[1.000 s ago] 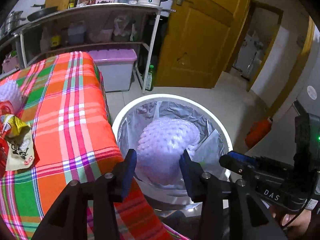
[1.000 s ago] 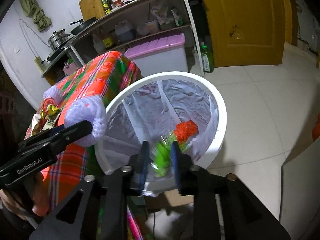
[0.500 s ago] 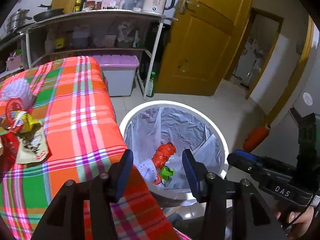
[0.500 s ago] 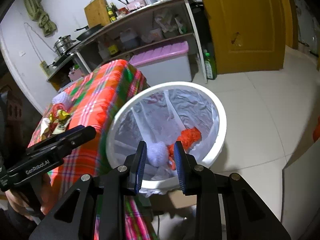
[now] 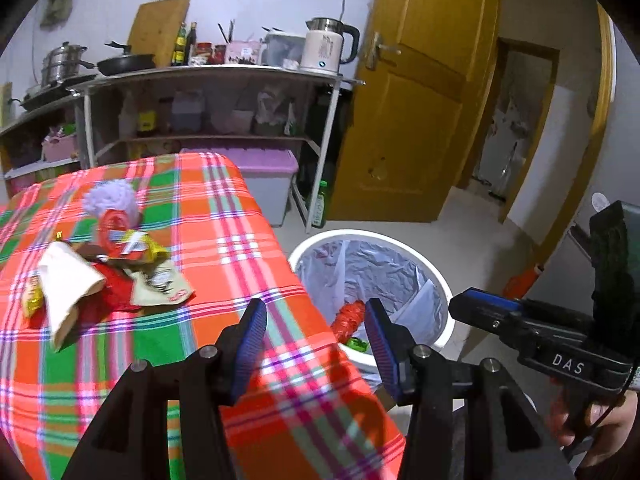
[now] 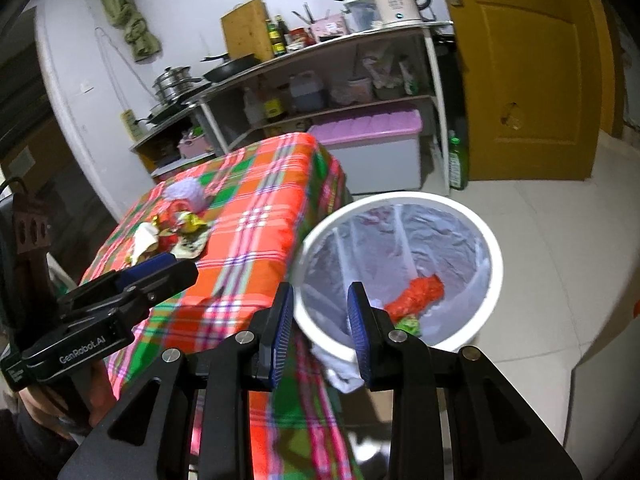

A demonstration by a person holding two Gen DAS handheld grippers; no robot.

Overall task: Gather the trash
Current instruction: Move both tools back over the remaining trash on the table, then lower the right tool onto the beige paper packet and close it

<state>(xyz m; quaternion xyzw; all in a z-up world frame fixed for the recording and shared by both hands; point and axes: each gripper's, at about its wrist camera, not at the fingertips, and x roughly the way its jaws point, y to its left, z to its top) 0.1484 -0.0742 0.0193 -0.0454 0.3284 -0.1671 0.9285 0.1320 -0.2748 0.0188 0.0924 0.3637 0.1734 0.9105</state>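
A white bin (image 5: 416, 256) lined with a clear bag stands on the floor beside the table; it also shows in the right wrist view (image 6: 492, 264). Red trash (image 5: 349, 316) and green trash (image 6: 408, 325) lie inside it. A pile of wrappers (image 5: 120, 272) and a lilac foam net (image 5: 110, 198) lie on the plaid tablecloth (image 5: 224, 248). My left gripper (image 5: 316, 336) is open and empty over the table's corner. My right gripper (image 6: 319, 326) is open and empty above the bin's near rim.
A metal shelf rack (image 5: 208, 80) with a kettle (image 5: 326, 46), pans and bottles stands behind. A lilac-lidded storage box (image 5: 264, 176) and a green bottle (image 5: 320, 204) sit under it. A yellow door (image 5: 416, 112) is at the right.
My left gripper dropped the lilac foam net into the bin, then pulled back over the table. My right gripper let go of the green and red trash into the bin and opened.
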